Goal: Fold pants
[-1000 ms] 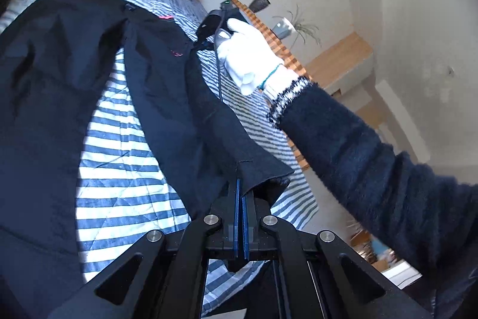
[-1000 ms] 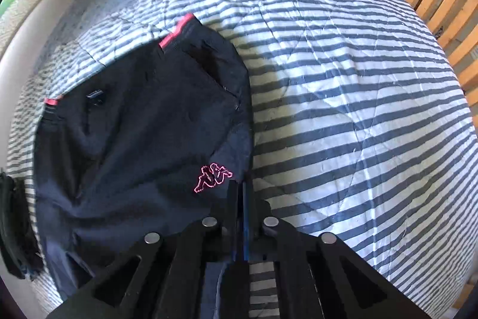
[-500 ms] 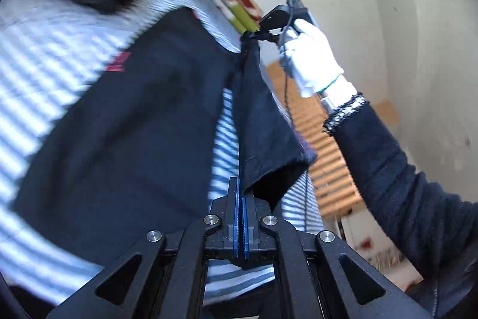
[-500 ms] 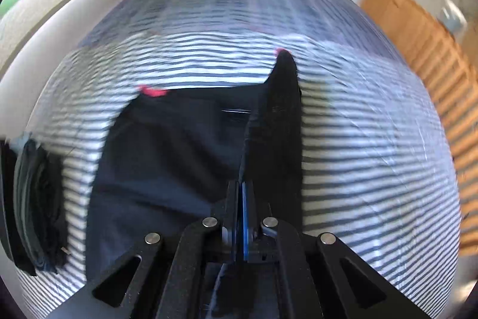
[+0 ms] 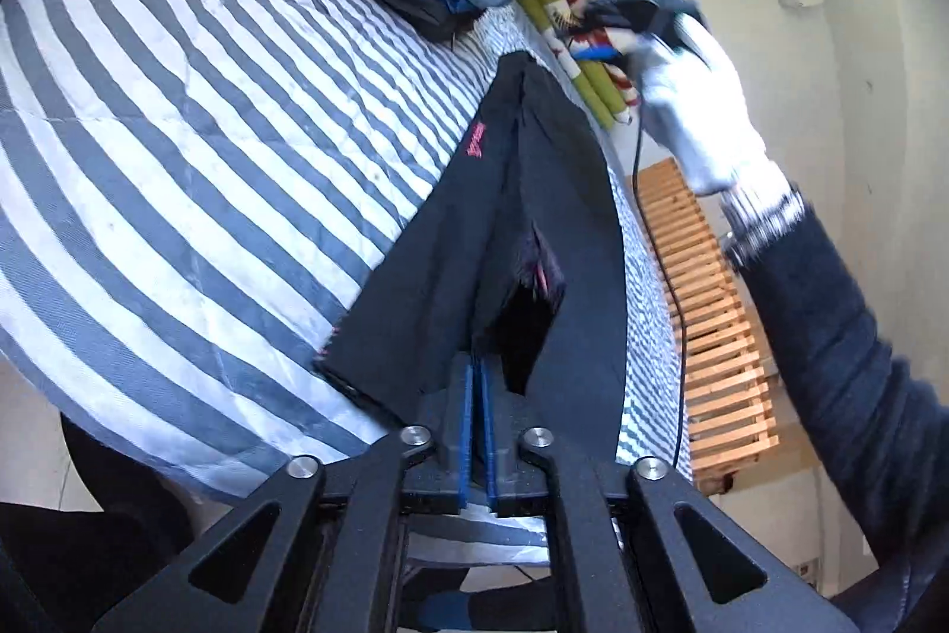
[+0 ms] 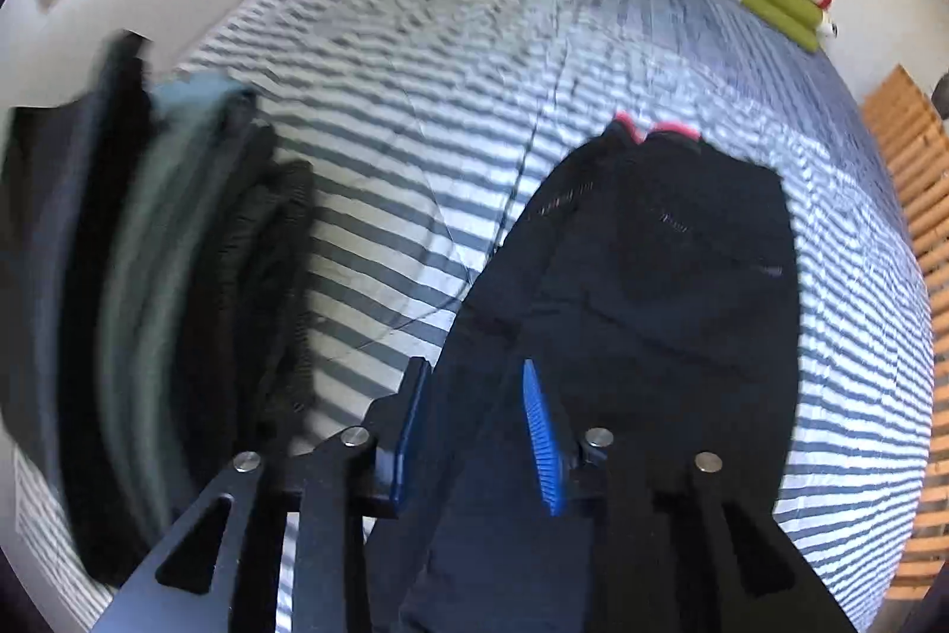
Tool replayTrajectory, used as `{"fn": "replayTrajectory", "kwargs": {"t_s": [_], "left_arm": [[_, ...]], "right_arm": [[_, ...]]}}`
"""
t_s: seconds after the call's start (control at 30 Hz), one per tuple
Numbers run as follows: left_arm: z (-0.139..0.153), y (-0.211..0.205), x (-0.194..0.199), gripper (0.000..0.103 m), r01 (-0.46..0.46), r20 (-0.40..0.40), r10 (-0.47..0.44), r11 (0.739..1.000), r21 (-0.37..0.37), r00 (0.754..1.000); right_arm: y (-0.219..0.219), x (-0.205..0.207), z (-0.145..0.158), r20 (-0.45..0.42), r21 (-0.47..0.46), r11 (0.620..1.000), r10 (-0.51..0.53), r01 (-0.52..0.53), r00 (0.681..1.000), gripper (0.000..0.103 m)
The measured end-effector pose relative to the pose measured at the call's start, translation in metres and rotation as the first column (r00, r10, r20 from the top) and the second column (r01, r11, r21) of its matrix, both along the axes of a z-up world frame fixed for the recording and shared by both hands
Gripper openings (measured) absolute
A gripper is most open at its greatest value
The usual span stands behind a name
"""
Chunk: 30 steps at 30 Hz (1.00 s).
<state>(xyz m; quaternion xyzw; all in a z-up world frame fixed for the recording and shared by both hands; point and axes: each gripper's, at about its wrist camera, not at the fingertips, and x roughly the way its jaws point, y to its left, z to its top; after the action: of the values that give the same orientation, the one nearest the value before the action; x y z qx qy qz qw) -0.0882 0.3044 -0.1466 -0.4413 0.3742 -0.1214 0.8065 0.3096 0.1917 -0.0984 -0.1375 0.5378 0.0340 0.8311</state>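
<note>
Pants of dark navy cloth with pink trim lie folded lengthwise, one leg over the other, on the bed with the grey-and-white striped quilt; their long axis runs from the waistband with its pink edge at the far end down toward both cameras, so each hand-held gripper sits at the near, leg end and looks along the garment; right hand-held gripper points steeply down over the cloth with its blue pads spread and opening, the fabric lying beneath and between them but not pinched, so it has let go; left hand-held gripper has its jaws just parting, a folded edge of the leg at its tips, and whether the pads press on it I cannot tell, though release seems under way; in the left view the white-gloved right hand hovers over the waistband end; a stack of folded dark and grey garments rests beside the pants on the right gripper's left; judged from this, the next fold would carry the leg end up toward the waistband along that axis, and both grippers are nearest the leg end
</note>
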Motion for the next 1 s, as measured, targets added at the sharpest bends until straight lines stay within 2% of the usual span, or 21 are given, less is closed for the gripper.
{"fn": "replayTrajectory", "kwargs": {"t_s": [0.03, 0.1, 0.17, 0.27, 0.33, 0.4, 0.47, 0.57, 0.7, 0.77, 0.8, 0.83, 0.87, 0.9, 0.97, 1.0], "left_arm": [[0.000, 0.003, 0.000, 0.037, -0.001, -0.002, 0.001, 1.000, -0.002, 1.000], [-0.001, 0.007, 0.001, 0.063, -0.011, -0.012, 0.011, 1.000, -0.008, 1.000], [-0.001, 0.012, 0.003, 0.063, -0.002, -0.002, 0.002, 0.999, -0.039, 1.000], [0.000, 0.015, 0.011, 0.063, -0.004, -0.028, 0.003, 0.999, -0.039, 1.000], [0.004, 0.012, 0.022, 0.063, 0.001, -0.039, -0.001, 1.000, -0.011, 0.999], [0.015, 0.010, 0.022, 0.063, 0.011, -0.029, -0.010, 0.998, 0.057, 1.000], [0.025, 0.006, 0.021, 0.063, 0.003, -0.013, -0.002, 0.995, 0.098, 1.000], [0.035, 0.005, 0.018, 0.064, 0.017, 0.010, -0.018, 0.995, 0.102, 1.000], [0.038, 0.000, 0.025, 0.071, 0.068, 0.010, -0.069, 0.995, 0.079, 0.998], [0.032, -0.003, 0.034, 0.069, 0.074, -0.024, -0.072, 0.994, 0.077, 0.997], [0.028, -0.005, 0.040, 0.062, 0.084, -0.047, -0.080, 0.993, 0.083, 0.996], [0.025, -0.008, 0.046, 0.040, 0.098, -0.071, -0.091, 0.990, 0.099, 0.993], [0.022, -0.011, 0.052, 0.029, 0.114, -0.101, -0.102, 0.986, 0.121, 0.990], [0.019, -0.013, 0.057, 0.022, 0.122, -0.127, -0.104, 0.982, 0.142, 0.986], [0.019, -0.016, 0.061, 0.020, 0.127, -0.132, -0.105, 0.978, 0.167, 0.986], [0.022, -0.017, 0.061, 0.007, 0.134, -0.126, -0.111, 0.973, 0.189, 0.986]], "right_arm": [[-0.008, -0.008, 0.008, -0.001, 0.029, 1.000, -0.007, 0.007, 1.000, 0.032], [-0.038, -0.034, 0.024, -0.022, 0.124, 0.992, -0.023, 0.025, 0.999, 0.034], [-0.064, -0.069, 0.033, -0.030, 0.167, 0.986, -0.017, 0.021, 0.999, 0.037], [-0.107, -0.141, 0.024, -0.034, 0.134, 0.991, -0.002, 0.007, 0.999, 0.039], [-0.133, -0.180, 0.010, -0.067, 0.136, 0.990, -0.020, 0.028, 0.998, 0.039], [-0.160, -0.218, -0.005, -0.101, 0.148, 0.987, -0.046, 0.061, 0.994, 0.039], [-0.176, -0.241, -0.018, -0.134, 0.153, 0.985, -0.059, 0.079, 0.989, 0.039], [-0.197, -0.266, -0.026, -0.143, 0.165, 0.981, -0.082, 0.105, 0.986, 0.039], [-0.210, -0.281, -0.033, -0.169, 0.252, 0.958, -0.098, 0.139, 0.981, 0.039], [-0.209, -0.288, -0.038, -0.180, 0.286, 0.947, -0.097, 0.146, 0.979, 0.039], [-0.207, -0.293, -0.041, -0.183, 0.297, 0.943, -0.096, 0.148, 0.978, 0.039], [-0.205, -0.298, -0.045, -0.186, 0.303, 0.941, -0.094, 0.148, 0.978, 0.039], [-0.204, -0.303, -0.048, -0.191, 0.311, 0.939, -0.090, 0.148, 0.977, 0.039], [-0.202, -0.311, -0.051, -0.197, 0.321, 0.935, -0.088, 0.149, 0.977, 0.039], [-0.201, -0.317, -0.055, -0.207, 0.335, 0.931, -0.077, 0.145, 0.975, 0.039], [-0.199, -0.321, -0.056, -0.207, 0.342, 0.929, -0.072, 0.141, 0.976, 0.039]]}}
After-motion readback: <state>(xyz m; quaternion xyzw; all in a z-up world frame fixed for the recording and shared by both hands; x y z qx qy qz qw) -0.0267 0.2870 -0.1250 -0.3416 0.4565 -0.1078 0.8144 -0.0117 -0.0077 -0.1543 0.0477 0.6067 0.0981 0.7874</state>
